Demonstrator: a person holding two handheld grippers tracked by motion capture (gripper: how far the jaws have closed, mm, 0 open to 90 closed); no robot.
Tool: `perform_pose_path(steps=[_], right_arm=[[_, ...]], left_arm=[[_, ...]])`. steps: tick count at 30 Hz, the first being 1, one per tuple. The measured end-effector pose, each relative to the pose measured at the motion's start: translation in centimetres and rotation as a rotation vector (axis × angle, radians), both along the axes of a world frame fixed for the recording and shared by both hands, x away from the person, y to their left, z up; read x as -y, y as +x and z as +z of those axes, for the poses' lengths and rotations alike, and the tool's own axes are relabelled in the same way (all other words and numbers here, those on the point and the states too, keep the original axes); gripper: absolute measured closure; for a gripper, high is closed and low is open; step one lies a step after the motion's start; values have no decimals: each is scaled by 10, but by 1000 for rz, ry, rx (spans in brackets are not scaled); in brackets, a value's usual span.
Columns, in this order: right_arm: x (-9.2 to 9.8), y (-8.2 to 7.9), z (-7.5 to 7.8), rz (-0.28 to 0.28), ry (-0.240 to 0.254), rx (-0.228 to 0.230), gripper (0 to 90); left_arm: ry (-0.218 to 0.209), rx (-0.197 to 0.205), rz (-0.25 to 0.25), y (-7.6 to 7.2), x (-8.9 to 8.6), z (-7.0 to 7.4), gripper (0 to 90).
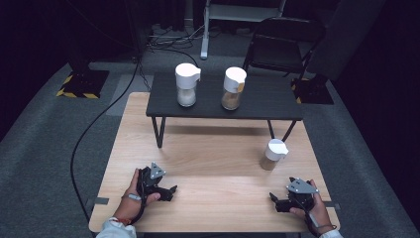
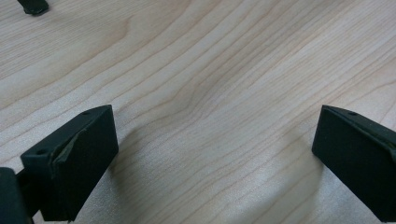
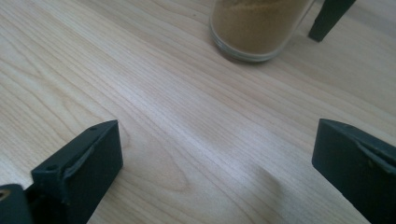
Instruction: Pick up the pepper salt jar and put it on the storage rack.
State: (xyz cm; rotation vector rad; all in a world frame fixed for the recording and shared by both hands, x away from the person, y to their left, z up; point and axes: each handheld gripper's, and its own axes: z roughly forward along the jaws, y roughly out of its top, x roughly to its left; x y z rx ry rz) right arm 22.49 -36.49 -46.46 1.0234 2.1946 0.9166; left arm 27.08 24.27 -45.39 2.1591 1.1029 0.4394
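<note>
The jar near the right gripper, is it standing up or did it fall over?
Standing up. In the high view the jar sits on its base on the wooden table, white lid on top. The right gripper view shows its round glass bottom flat on the wood.

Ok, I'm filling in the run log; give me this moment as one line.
left gripper: open, empty, on wooden table | right gripper: open, empty, near brown-filled jar | shelf: two jars

Premises: a recording lab or studio. Evidence: dark surroundings, grey carpet (image 1: 44, 134), hazard-striped stand base (image 1: 81, 83), loose cables (image 1: 171, 42) on the floor, folding chair (image 1: 282, 44), single lit wooden bench (image 1: 213, 163).
</note>
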Motion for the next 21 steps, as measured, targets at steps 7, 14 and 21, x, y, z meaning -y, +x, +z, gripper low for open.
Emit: perform_pose_path(steps=[7,14,21], right_arm=[[14,14,6,-38,54,-99,8],[29,25,8,-77,102,-161,2],[38,27,8,-79,102,-162,1]], left_arm=[[0,0,0,0,0,0,1],[0,0,0,0,0,0,1],[0,0,-1,0,0,0,0]])
